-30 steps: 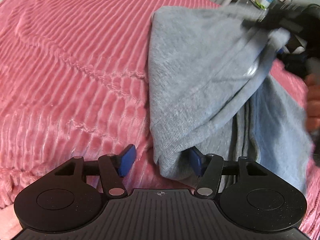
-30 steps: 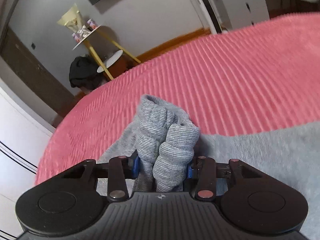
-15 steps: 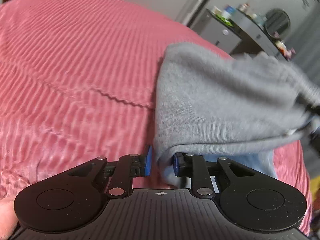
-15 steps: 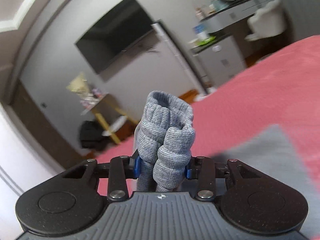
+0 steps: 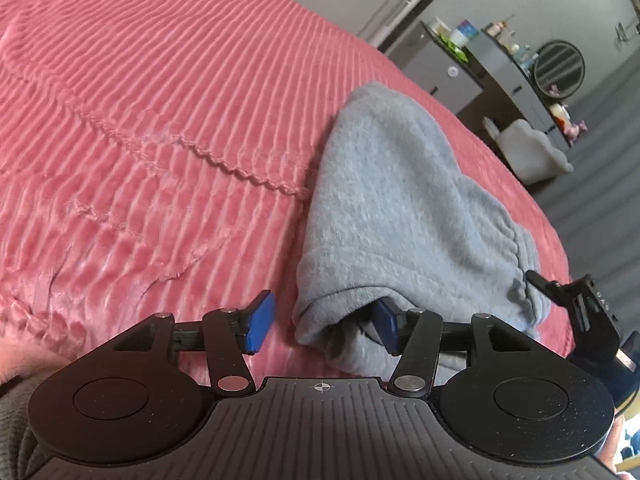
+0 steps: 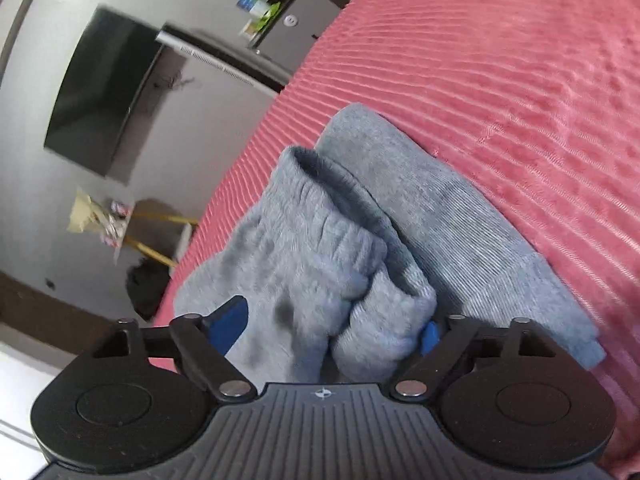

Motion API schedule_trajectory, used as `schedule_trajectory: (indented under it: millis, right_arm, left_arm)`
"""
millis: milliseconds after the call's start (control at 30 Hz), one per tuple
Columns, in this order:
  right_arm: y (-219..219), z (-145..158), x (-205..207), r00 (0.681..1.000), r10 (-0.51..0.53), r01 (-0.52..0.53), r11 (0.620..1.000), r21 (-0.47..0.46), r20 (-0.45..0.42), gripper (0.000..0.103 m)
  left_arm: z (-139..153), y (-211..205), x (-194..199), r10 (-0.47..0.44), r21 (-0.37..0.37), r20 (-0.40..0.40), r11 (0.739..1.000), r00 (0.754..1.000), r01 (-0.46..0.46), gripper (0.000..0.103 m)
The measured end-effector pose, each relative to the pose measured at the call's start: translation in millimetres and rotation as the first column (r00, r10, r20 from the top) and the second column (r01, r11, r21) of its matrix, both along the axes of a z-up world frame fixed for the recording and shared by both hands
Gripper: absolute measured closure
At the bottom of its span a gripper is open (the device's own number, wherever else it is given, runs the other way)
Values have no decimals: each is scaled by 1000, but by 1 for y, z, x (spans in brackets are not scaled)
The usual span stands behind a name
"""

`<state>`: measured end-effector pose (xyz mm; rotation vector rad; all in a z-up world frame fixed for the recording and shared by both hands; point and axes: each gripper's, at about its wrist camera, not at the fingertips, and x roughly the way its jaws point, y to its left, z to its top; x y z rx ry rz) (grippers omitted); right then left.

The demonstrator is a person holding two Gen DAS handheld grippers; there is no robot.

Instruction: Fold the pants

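Note:
The grey pants (image 5: 400, 208) lie folded in a bundle on the pink ribbed bedspread (image 5: 140, 120). My left gripper (image 5: 324, 324) is open, its blue pads wide apart; the near fold of the pants sits between them, and the right pad is partly under the cloth. In the right wrist view the pants (image 6: 320, 248) lie bunched, with the elastic waistband on top. My right gripper (image 6: 328, 328) is open, its pads on either side of the waistband end. The right gripper's tip also shows at the edge of the left wrist view (image 5: 576, 304).
The bedspread (image 6: 500, 80) spreads far beyond the pants. Past the bed's edge stand a dark dresser with bottles and a round mirror (image 5: 560, 64), a wall television (image 6: 100, 92), and a small yellow-legged table (image 6: 120, 224).
Both grippers have opened and let go of the pants. The pants, held up off the bed before, now rest folded on the bedspread. The right gripper has dropped down to the bed.

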<state>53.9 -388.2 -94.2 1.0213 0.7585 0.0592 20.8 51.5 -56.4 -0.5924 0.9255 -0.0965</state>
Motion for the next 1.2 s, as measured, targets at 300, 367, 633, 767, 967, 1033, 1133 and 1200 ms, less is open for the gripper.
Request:
schedule_trajectory:
  millis: [300, 367, 633, 767, 967, 1033, 1133, 1200]
  right_arm:
    - [-5, 43, -8, 978, 35, -47, 997, 58, 204, 62]
    - [-9, 50, -16, 957, 73, -66, 997, -36, 279, 61]
    - [-15, 27, -20, 995, 96, -76, 904, -420, 26, 28]
    - [-19, 50, -18, 992, 83, -31, 896, -443, 99, 28]
    - [19, 69, 17, 969, 203, -98, 844, -527, 144, 62]
    - [41, 70, 32, 952, 265, -126, 797, -591, 154, 65]
    - [64, 59, 50, 944, 318, -201, 761, -616, 84, 64]
    - [74, 45, 48, 945, 326, -258, 751, -608, 2, 64]
  left_arm:
    - [1, 7, 1, 56, -24, 45, 998, 997, -55, 40]
    - [-1, 4, 3, 50, -17, 34, 999, 998, -49, 39]
    - [13, -4, -7, 4, -14, 142, 1000, 990, -2, 43]
    - [22, 2, -12, 63, -32, 243, 998, 968, -57, 39]
    - [10, -17, 17, 63, 35, 163, 997, 985, -69, 32]
    - [-1, -30, 30, -7, 127, 67, 992, 998, -1, 32]
    - [-2, -46, 35, -70, 237, 54, 970, 996, 55, 32]
    - [-1, -50, 33, -90, 262, 67, 963, 994, 69, 31]
